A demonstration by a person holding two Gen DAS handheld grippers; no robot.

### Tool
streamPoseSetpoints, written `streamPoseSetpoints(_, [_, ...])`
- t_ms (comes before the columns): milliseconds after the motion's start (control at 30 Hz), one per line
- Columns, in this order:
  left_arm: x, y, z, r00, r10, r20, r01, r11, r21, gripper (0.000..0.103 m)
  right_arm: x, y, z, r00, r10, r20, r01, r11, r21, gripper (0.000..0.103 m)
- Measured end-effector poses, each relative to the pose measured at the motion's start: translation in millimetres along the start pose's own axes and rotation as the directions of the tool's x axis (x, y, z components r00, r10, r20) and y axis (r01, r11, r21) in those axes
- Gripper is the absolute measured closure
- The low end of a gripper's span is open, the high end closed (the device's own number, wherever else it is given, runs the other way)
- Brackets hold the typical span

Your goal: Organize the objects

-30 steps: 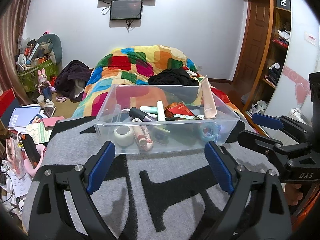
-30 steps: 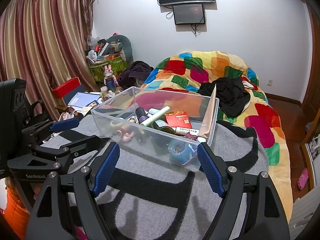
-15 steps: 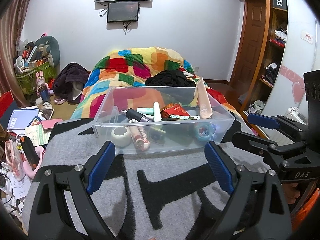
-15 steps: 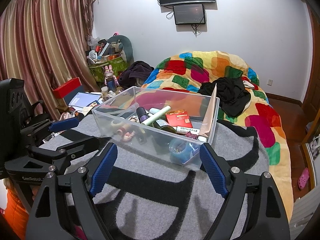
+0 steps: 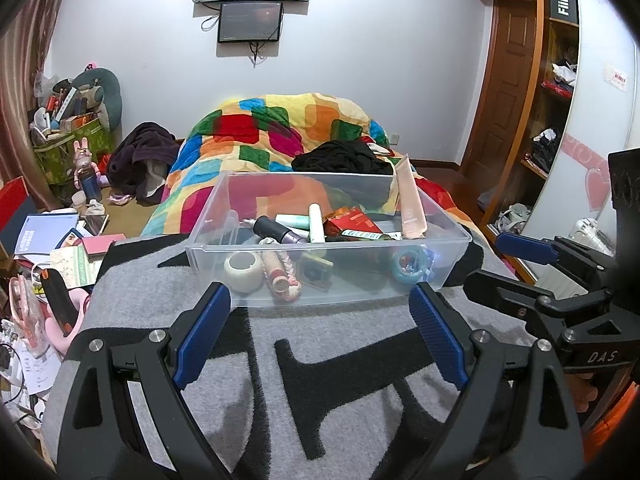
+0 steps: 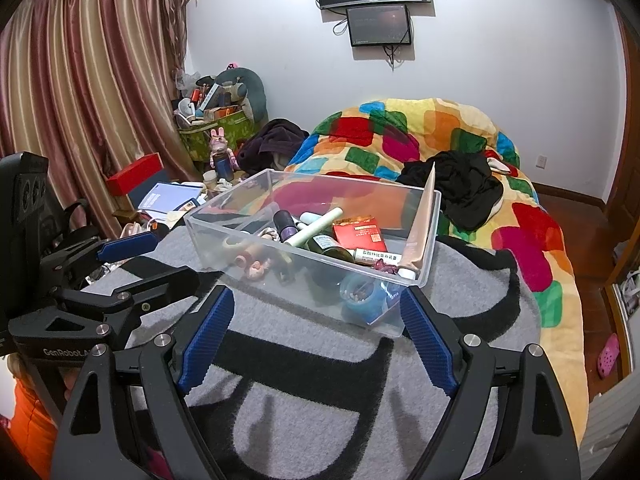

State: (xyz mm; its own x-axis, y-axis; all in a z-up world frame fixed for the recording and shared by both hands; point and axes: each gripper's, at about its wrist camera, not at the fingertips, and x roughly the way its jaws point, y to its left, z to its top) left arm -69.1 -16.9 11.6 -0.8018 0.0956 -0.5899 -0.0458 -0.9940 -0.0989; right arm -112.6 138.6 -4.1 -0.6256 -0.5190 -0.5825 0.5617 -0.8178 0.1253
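A clear plastic bin (image 5: 448,228) (image 6: 208,236) sits on a grey and black blanket (image 5: 352,364) (image 6: 320,400) at the foot of the bed. It holds a white tape roll (image 5: 243,272), a pink tube (image 5: 411,204) (image 6: 420,224) leaning on its right wall, a red box (image 5: 352,220) (image 6: 358,233), a blue tape roll (image 5: 410,264) (image 6: 362,296), a dark bottle (image 6: 330,246) and other small items. My left gripper (image 5: 320,332) is open and empty, just short of the bin's near wall. My right gripper (image 6: 314,334) is open and empty, near the bin's right corner.
A bright patchwork duvet (image 5: 280,132) (image 6: 420,128) with black clothing (image 5: 340,156) (image 6: 460,184) lies behind the bin. Books, boxes and clutter (image 5: 52,232) (image 6: 168,200) cover the floor at left. Shelves and a door (image 5: 516,80) stand at right.
Both grippers have drawn back and risen slightly, so the bin sits a little farther away and higher in each view. Both stay open.
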Motion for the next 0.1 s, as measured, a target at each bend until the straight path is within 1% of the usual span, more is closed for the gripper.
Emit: streamPoseSetpoints(100, [0.3, -0.5, 0.8, 1.000, -0.001, -0.003, 0.001, 1.000, 0.001, 0.011, 0.1, -0.2, 0.2, 1.000, -0.002, 0.000, 0.002, 1.000, -0.001, 0.020])
